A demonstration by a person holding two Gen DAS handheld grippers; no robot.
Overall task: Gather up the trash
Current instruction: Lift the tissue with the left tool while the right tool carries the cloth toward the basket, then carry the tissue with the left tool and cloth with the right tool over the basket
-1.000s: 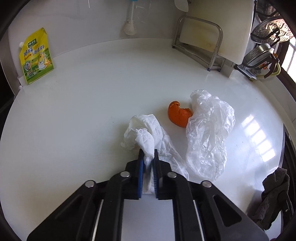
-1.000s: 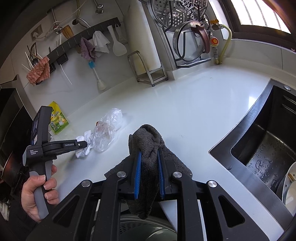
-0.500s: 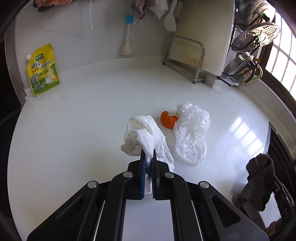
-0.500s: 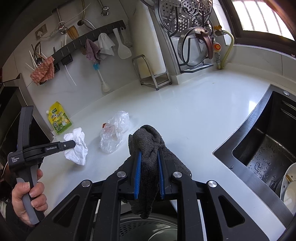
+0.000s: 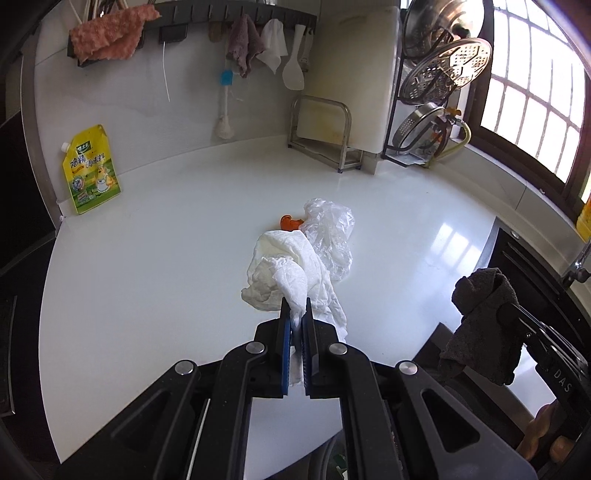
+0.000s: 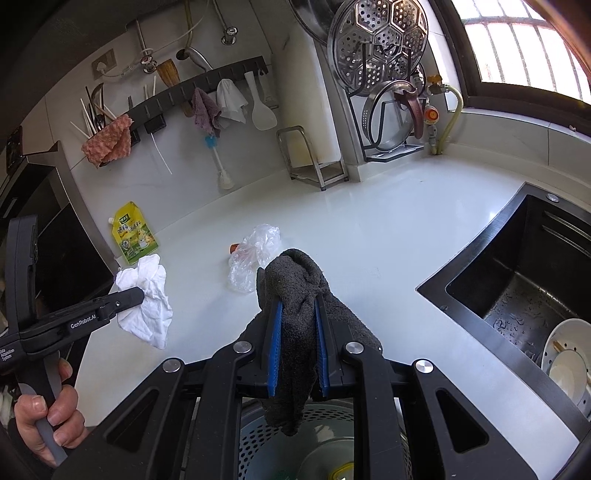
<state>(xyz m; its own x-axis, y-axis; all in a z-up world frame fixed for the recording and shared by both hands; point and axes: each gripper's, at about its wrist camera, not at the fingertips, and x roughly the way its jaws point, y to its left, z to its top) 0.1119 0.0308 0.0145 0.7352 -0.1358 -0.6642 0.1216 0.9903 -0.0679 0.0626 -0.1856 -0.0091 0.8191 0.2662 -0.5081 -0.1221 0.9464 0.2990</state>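
Observation:
My left gripper [image 5: 295, 314] is shut on a crumpled white paper tissue [image 5: 291, 269], which hangs from its tips clear of the white counter [image 5: 166, 288]; the right wrist view shows the same tissue [image 6: 147, 295] dangling from the left gripper [image 6: 138, 293] at the counter's left end. A clear plastic bag [image 5: 328, 236] and an orange peel [image 5: 290, 222] lie on the counter behind it. My right gripper [image 6: 297, 314] is shut on a dark grey cloth [image 6: 295, 291], which drapes over its fingers; it shows in the left wrist view as a grey cloth [image 5: 480, 314] at the right.
A yellow seasoning pouch [image 5: 90, 170] leans on the back wall. A metal stand [image 5: 321, 136], steamer rack [image 5: 447, 70] and hanging cloths [image 5: 107, 31] line the back. A dark sink [image 6: 524, 280] with a white bowl [image 6: 569, 354] lies right. A perforated bin [image 6: 317, 446] sits below my right gripper.
My left gripper has lifted the tissue off the counter and drawn back toward the left edge. The right gripper rose and pulled back slightly, still holding the cloth.

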